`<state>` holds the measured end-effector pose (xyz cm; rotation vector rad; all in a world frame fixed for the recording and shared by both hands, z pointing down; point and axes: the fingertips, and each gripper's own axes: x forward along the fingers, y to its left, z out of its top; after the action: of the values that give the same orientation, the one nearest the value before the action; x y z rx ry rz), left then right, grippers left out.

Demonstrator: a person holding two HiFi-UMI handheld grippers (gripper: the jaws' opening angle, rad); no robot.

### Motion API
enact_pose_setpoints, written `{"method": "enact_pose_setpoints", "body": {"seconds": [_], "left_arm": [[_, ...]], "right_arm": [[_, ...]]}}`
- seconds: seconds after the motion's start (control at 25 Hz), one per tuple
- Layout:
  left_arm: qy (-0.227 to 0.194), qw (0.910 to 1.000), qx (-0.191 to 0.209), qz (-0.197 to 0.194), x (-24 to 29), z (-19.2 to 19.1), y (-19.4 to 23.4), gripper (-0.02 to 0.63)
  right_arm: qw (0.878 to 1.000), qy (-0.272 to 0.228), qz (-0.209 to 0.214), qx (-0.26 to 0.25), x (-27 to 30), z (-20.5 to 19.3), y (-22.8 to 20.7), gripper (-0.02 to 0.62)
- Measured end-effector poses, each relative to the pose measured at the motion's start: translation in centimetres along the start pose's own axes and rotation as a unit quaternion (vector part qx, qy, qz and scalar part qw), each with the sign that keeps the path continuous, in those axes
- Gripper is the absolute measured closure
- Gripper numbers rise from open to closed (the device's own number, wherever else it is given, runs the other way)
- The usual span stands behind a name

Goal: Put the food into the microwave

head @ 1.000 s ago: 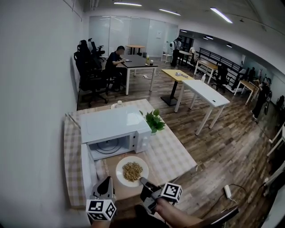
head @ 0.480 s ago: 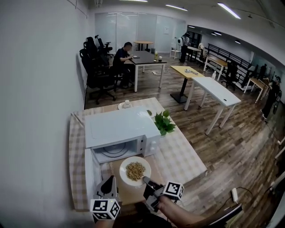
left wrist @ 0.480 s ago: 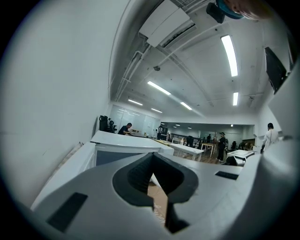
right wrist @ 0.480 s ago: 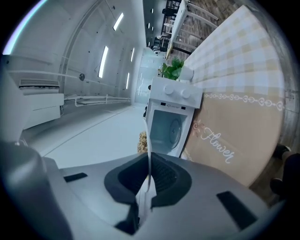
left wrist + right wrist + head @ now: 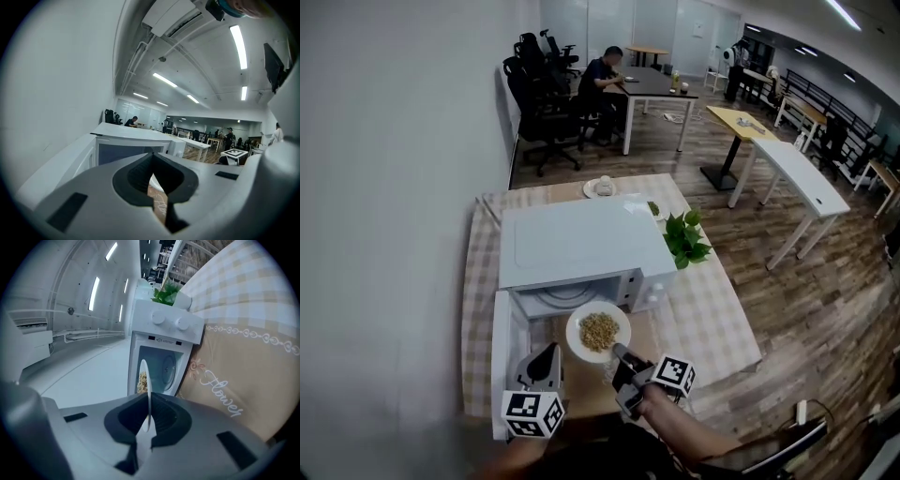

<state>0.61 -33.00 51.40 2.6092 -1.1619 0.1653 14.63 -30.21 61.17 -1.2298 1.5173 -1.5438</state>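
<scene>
right tongs [image 5: 618,351] | clamped on plate [image 5: 576,331] rim | aimed at open microwave [image 5: 581,246]

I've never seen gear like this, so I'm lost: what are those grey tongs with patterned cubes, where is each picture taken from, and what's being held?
There is no robot here. A person holds a two-jaw tool in each hand. The wide picture comes from a camera on the person's head, looking down. The other two come from cameras riding on each tool, looking along its jaws. On the checked table stands a white microwave with its door open and a potted plant beside it. The right gripper pinches the rim of a white plate of food, just in front of the microwave's opening. The left gripper is shut and holds nothing.
</scene>
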Motion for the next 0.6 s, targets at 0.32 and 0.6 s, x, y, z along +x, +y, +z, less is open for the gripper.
{"method": "enact_pose_setpoints", "body": {"seconds": [0.32,0.6], "left_arm": [[0.026,0.9989,0.023,0.031,2.5,-1.4,2.1,0.598],[0.042,0.9978,0.017,0.049,4.5,-2.9,3.1,0.598]], "right_arm": [[0.999,0.035,-0.016,0.011,5.3,0.8,-2.5,0.578],[0.998,0.042,-0.035,0.024,8.5,2.0,-5.0,0.578]]}}
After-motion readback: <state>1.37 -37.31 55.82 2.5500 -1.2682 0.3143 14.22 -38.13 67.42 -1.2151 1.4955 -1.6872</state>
